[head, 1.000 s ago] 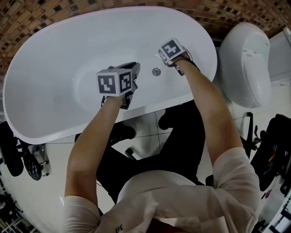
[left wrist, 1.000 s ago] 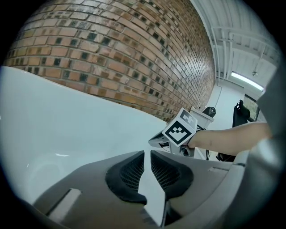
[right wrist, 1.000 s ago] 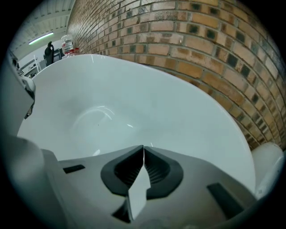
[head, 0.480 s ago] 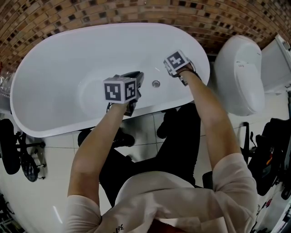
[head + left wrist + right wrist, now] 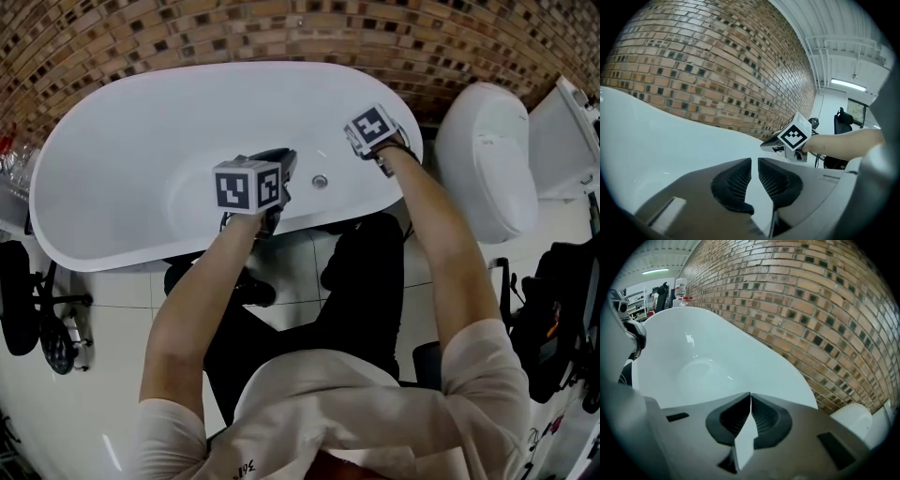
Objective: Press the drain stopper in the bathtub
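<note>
Hovering by drain stopper (image 5: 320,181), left gripper (image 5: 754,171) jaws slightly apart, right gripper (image 5: 750,401) jaws together, both empty; risking an off-centre, glancing press.

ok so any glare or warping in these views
Head view: wide-angle bend curves the bathtub rim, lighting is even, and the drain stopper is sharp. Left gripper view: heavy fisheye with black corners, the brick wall bulges, and the ceiling light is a bright strip. Right gripper view: same fisheye, small glints on the bathtub wall, and the right tool looks soft up close.
</note>
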Demonstrator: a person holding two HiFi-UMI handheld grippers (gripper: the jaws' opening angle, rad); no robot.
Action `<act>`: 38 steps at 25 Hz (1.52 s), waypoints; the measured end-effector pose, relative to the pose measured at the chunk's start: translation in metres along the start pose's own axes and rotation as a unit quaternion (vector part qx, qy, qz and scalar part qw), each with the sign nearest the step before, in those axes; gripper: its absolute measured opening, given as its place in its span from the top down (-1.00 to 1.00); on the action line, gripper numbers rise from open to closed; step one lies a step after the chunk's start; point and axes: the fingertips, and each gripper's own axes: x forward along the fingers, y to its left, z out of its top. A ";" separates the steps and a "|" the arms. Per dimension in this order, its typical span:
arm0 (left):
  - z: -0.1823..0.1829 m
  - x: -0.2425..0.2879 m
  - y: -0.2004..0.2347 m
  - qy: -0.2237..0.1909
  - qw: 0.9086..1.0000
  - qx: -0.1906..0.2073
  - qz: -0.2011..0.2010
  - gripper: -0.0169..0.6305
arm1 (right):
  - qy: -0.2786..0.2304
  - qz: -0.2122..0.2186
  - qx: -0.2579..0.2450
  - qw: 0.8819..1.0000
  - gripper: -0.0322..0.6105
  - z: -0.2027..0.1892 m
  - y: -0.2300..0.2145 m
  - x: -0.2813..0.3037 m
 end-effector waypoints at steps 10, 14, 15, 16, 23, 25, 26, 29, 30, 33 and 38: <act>0.006 -0.020 -0.024 -0.013 1.000 0.019 -0.011 0.79 | -0.009 -0.019 0.001 1.000 0.84 0.000 -0.006 -0.042; 0.012 -0.029 -0.028 -0.021 0.999 0.024 -0.011 0.79 | -0.039 -0.030 -0.018 0.999 0.84 0.014 -0.010 -0.053; 0.014 -0.031 -0.030 -0.023 0.999 0.026 -0.011 0.79 | -0.043 -0.031 -0.018 0.998 0.84 0.016 -0.009 -0.057; 0.015 -0.033 -0.031 -0.027 0.999 0.028 -0.012 0.79 | -0.048 -0.033 -0.018 0.998 0.84 0.018 -0.009 -0.061; 0.021 -0.050 -0.043 -0.047 0.998 0.036 -0.019 0.79 | -0.086 -0.039 -0.019 0.995 0.84 0.026 -0.002 -0.090; 0.023 -0.054 -0.043 -0.053 0.998 0.040 -0.016 0.79 | -0.103 -0.035 -0.015 0.994 0.84 0.031 0.003 -0.099; 0.024 -0.057 -0.043 -0.055 0.997 0.043 -0.013 0.79 | -0.107 -0.034 -0.013 0.994 0.85 0.032 0.006 -0.103; 0.025 -0.062 -0.045 -0.060 0.997 0.045 -0.012 0.79 | -0.109 -0.034 -0.013 0.993 0.85 0.031 0.011 -0.111; 0.026 -0.065 -0.046 -0.064 0.997 0.046 -0.010 0.79 | -0.114 -0.034 -0.013 0.993 0.84 0.032 0.014 -0.114; 0.029 -0.071 -0.047 -0.074 0.996 0.047 -0.007 0.79 | -0.135 -0.026 -0.009 0.991 0.85 0.037 0.024 -0.123; 0.032 -0.082 -0.057 -0.084 0.995 0.056 -0.008 0.79 | -0.158 -0.023 0.002 0.987 0.85 0.040 0.035 -0.139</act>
